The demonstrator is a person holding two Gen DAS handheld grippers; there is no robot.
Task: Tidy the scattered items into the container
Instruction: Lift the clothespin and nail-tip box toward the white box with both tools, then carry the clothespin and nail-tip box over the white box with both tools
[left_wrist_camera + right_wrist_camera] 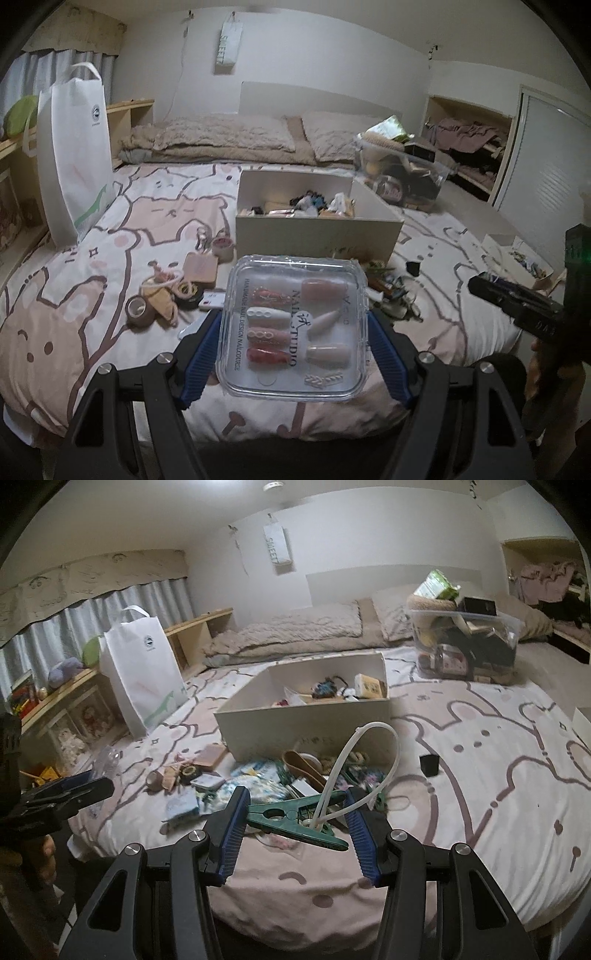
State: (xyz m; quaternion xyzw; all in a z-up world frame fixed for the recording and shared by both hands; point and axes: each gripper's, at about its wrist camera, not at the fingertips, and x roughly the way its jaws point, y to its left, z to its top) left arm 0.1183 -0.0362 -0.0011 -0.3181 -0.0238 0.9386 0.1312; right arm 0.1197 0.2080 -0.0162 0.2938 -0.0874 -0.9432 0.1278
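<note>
Left tongs clamp nail box, hiding clutter behind it

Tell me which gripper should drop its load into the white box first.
Probably left. The left gripper grips the clear nail case and faces the white box squarely. The right gripper holds a green clamp with a loose white loop that could snag.
</note>
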